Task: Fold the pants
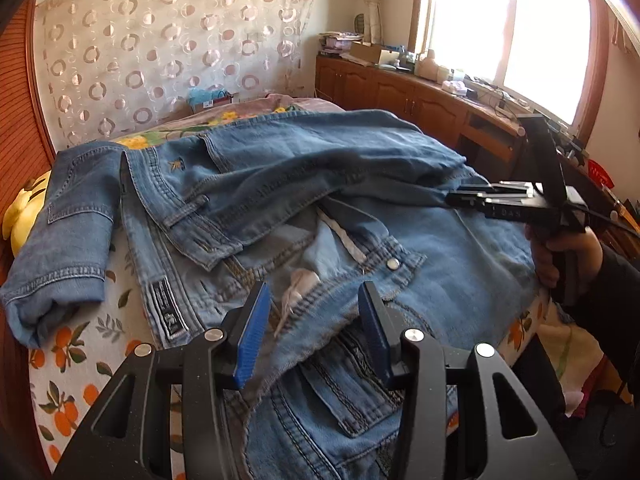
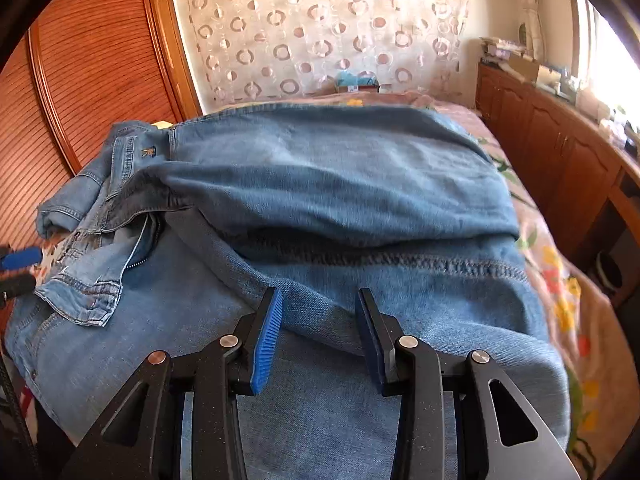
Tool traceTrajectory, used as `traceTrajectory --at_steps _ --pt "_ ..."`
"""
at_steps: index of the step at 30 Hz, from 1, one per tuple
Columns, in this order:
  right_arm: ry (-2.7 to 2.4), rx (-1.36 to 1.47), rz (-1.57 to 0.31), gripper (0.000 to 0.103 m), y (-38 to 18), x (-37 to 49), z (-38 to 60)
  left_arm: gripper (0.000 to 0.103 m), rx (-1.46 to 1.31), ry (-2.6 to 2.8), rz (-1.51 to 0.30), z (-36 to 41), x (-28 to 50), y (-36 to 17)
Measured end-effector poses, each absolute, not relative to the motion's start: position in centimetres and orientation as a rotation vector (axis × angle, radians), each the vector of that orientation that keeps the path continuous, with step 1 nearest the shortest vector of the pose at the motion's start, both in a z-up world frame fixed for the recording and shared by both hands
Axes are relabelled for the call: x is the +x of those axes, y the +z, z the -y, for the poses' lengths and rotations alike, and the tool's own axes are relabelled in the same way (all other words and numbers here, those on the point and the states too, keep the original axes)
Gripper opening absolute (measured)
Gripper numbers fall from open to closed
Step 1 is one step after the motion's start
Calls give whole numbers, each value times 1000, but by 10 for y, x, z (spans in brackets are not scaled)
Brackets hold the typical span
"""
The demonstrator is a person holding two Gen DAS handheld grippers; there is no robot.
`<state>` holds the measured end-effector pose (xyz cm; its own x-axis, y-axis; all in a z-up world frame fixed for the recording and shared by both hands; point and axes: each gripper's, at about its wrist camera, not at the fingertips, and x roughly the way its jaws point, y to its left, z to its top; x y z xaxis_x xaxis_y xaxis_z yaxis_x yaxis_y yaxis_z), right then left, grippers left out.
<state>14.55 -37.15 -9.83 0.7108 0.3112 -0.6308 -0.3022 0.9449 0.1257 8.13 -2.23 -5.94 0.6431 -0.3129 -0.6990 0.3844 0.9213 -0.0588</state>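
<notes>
The left gripper (image 1: 314, 334) hangs low in its frame, jaws partly apart and holding nothing, over the waistband of the jeans (image 1: 280, 208). The right gripper (image 2: 318, 336), bottom centre of its own view, is likewise partly open and empty above a denim leg. The jeans lie rumpled across the bed (image 1: 80, 344), one leg doubled over toward the upper right.

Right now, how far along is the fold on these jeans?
Done: the legs look folded up over the jeans, with a thick fold edge on the right. In hand: nothing; the left gripper hovers open over the rumpled waistband, and the right gripper sits open over the thigh area. Left: straightening the waistband and the loose cuff hanging left, then further folds.
</notes>
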Motion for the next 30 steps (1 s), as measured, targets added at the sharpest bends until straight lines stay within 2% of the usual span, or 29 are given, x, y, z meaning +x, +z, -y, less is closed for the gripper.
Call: traceTrajectory --at_steps 22,23,25,26,27,30 --pt "313 28 -640 39 -105 144 349 47 150 -384 -863 14 77 -84" --pt "313 30 -643 39 -106 144 349 44 143 -386 -856 13 77 -83" --pt "316 32 -648 39 -106 145 351 22 125 -387 -839 11 75 -79" --pt "317 33 -649 39 -105 145 351 19 113 -387 -832 9 75 -76" --pt "317 35 -650 39 -105 145 352 12 96 -392 -826 6 75 -74" --pt "316 34 -655 39 -105 147 350 6 38 -374 -786 -6 73 -61"
